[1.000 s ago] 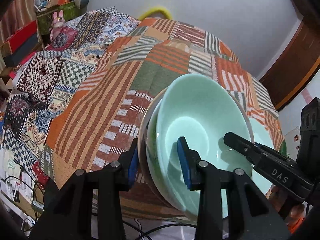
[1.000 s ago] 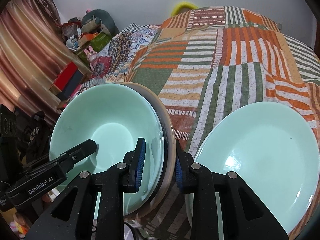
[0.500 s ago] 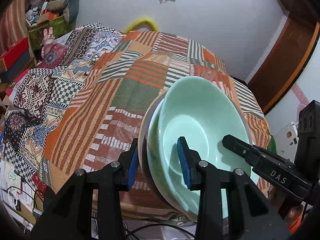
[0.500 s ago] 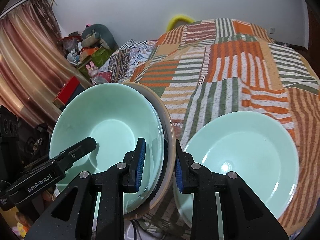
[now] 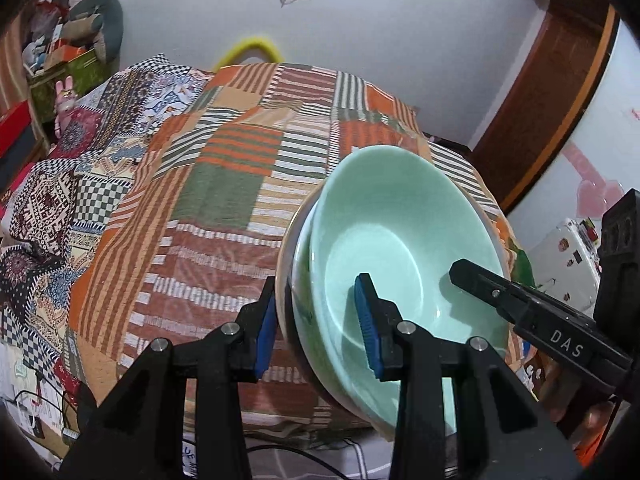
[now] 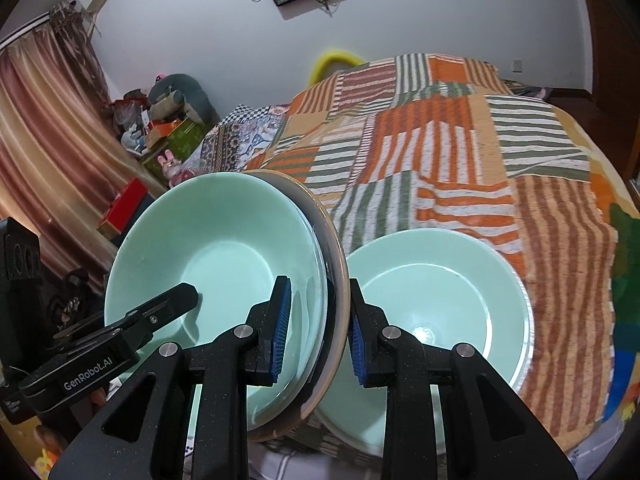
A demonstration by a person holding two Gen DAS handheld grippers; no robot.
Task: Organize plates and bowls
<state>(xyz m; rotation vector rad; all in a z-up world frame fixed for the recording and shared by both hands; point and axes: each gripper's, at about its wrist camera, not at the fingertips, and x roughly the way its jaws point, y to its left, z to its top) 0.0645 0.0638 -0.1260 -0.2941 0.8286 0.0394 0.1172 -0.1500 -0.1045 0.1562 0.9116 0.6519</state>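
Both the left gripper (image 5: 316, 326) and right gripper (image 6: 316, 330) clench the tan-rimmed dish (image 6: 338, 280) holding nested mint-green bowls (image 6: 216, 256), beside a mint-green plate (image 6: 436, 292).

"DAS" on right gripper (image 5: 568, 346) | "GenRobot.AI" on left gripper (image 6: 86, 376)

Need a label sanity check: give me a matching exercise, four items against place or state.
Items:
1. mint green bowl
2. tan-rimmed plate
3. mint green plate
4. yellow ring

States:
A. lying flat on the patchwork quilt
B. at the far edge of the bed
C. nested on top of the held stack
D. outermost, under the bowl

Pairs: 1-C, 2-D, 3-A, 4-B
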